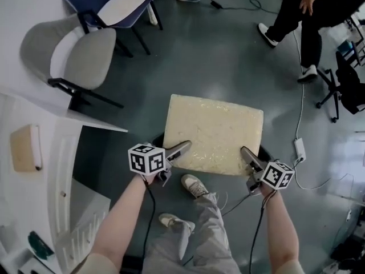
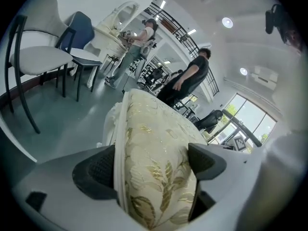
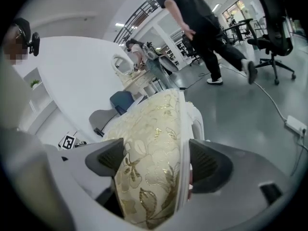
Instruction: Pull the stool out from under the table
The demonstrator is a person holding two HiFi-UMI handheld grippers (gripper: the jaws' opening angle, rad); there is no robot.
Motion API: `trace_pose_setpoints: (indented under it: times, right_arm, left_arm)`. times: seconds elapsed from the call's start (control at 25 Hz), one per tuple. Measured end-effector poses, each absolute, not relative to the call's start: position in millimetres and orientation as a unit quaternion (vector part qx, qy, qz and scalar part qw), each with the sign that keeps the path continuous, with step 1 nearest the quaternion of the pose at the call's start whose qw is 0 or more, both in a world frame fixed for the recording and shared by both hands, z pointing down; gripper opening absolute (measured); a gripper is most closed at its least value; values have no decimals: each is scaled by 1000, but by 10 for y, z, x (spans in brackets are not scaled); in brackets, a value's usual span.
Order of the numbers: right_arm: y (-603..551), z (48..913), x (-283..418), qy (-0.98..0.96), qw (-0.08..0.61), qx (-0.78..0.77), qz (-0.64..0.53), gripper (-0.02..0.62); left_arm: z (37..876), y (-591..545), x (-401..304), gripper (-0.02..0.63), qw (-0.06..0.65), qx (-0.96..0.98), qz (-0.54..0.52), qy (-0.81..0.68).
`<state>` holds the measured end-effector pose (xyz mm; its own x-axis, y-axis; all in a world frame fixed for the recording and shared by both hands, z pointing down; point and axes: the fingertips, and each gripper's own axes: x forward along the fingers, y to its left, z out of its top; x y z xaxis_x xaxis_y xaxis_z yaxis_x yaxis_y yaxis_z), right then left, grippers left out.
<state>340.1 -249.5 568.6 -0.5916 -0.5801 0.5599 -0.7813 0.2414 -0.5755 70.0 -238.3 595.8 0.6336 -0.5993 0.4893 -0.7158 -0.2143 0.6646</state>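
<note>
The stool (image 1: 214, 131) has a cream cushioned seat with a gold leaf pattern and stands on the grey floor, out in front of the white table (image 1: 34, 153) at the left. My left gripper (image 1: 183, 148) is shut on the seat's near left edge, and the cushion (image 2: 151, 167) fills the space between its pads. My right gripper (image 1: 246, 153) is shut on the near right edge, with the cushion (image 3: 151, 162) pinched between its pads. White stool frame shows under the cushion in both gripper views.
A grey chair (image 1: 71, 53) and a blue chair (image 1: 111, 1) stand at the far left. A seated person (image 1: 305, 16) and an office chair (image 1: 345, 81) are at the far right. A cable with a power adapter (image 1: 298, 148) lies on the floor. My feet (image 1: 197, 185) are just behind the stool.
</note>
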Motion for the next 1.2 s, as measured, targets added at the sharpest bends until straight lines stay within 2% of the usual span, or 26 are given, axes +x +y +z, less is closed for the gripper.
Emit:
trace_pose_setpoints:
  times: [0.44,1.2]
  right_arm:
    - [-2495,6283,4037,-749,99,467,460,431]
    - [-2471,7471,4139,-741,113,456,480,431]
  left_arm:
    - [6504,-2619,1346,462,463,791,98,-388]
    - [7645,-2525,1442,462,481,776,102,-396]
